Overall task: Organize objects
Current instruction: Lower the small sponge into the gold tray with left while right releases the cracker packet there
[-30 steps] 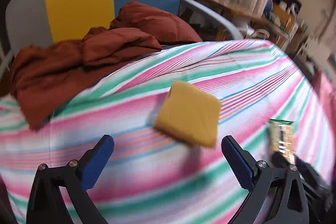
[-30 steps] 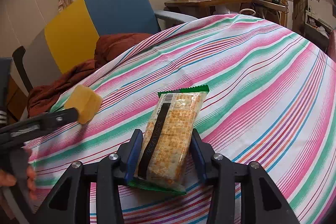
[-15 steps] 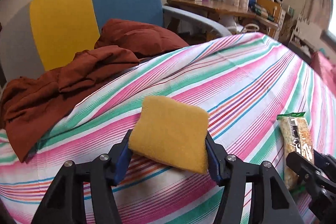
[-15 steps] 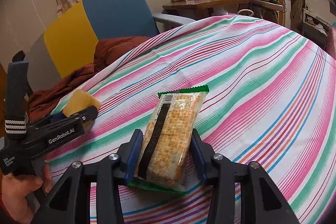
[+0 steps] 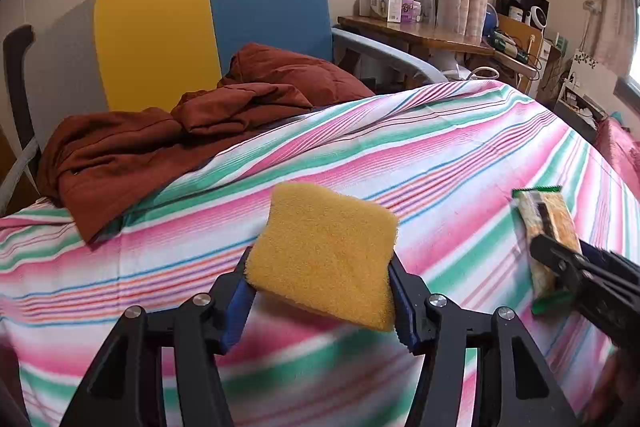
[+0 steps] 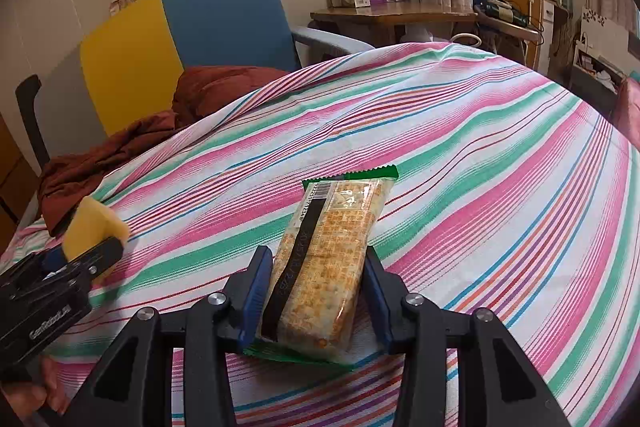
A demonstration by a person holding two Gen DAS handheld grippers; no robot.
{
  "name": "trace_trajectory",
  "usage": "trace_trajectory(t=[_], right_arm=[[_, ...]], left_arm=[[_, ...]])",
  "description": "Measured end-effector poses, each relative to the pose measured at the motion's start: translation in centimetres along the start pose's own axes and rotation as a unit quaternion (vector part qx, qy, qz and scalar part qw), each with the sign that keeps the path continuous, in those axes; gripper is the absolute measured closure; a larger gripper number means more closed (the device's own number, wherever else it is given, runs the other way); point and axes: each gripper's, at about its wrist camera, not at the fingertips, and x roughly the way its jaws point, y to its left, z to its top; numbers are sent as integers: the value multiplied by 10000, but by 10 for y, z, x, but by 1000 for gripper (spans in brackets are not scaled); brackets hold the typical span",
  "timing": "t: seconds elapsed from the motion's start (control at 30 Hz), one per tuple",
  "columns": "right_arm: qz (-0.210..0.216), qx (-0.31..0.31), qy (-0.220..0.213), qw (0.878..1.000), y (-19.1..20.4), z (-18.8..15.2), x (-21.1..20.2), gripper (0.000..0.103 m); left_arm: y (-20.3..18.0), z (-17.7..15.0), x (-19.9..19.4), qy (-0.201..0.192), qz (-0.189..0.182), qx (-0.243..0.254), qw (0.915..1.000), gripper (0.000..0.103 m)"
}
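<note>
With the left gripper (image 5: 320, 291) having just closed to pinch the yellow sponge (image 5: 326, 255) and the right gripper (image 6: 316, 291) clamped on the cracker packet (image 6: 324, 259), both over the near edge of the striped tablecloth (image 6: 500, 167), each should lift gently, squeezing no harder.

Left gripper (image 5: 322, 301), black frame with blue pads, angled downward, jaws just closed, pads pressing both sides of yellow foam sponge (image 5: 326, 253). Right gripper (image 6: 316, 291) likewise angled down, clamped on clear cracker packet (image 6: 320, 263).
</note>
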Motion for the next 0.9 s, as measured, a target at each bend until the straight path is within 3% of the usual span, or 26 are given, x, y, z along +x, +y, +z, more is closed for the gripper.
trace_trajectory(t=[0.5, 0.9], right_arm=[[-120, -696, -213, 9973, 40, -18, -42, 59], [324, -1253, -197, 9914, 91, -44, -99, 59]], left_arm=[[23, -42, -70, -270, -96, -322, 9991, 44], [56, -60, -145, -553, -380, -955, 9932, 44]])
